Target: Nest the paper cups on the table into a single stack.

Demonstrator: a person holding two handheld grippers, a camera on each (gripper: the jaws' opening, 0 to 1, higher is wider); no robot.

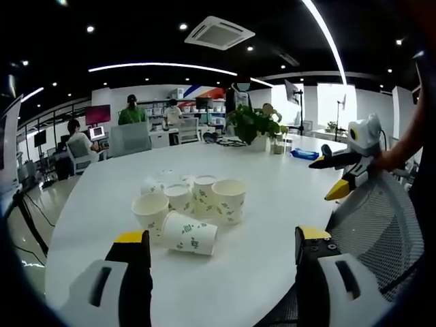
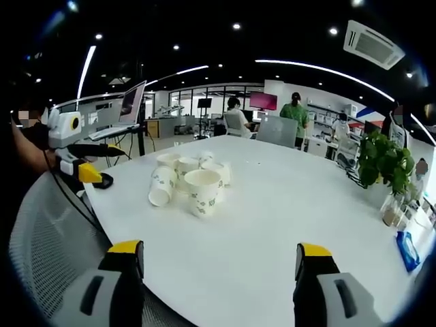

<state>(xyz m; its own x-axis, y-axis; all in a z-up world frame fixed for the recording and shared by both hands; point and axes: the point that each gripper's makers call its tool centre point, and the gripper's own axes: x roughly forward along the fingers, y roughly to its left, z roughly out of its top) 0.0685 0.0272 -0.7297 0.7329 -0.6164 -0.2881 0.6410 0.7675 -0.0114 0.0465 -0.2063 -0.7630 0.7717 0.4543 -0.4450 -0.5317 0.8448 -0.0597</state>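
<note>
While both grippers hang back off the table edge, the paper cups [image 1: 194, 208] sit clustered near the middle of the white table [image 1: 272, 225], all apart from the jaws. Most cups stand upright, touching or just beside one another; one cup [image 1: 189, 234] lies on its side at the near edge of the cluster. Left gripper [image 1: 221, 248]: jaws spread wide, nothing held. Right gripper [image 2: 219, 257]: likewise spread, empty. Potted plant [image 1: 255, 124] at the far side. Mesh chair back [image 1: 378, 218] beside the table.
</note>
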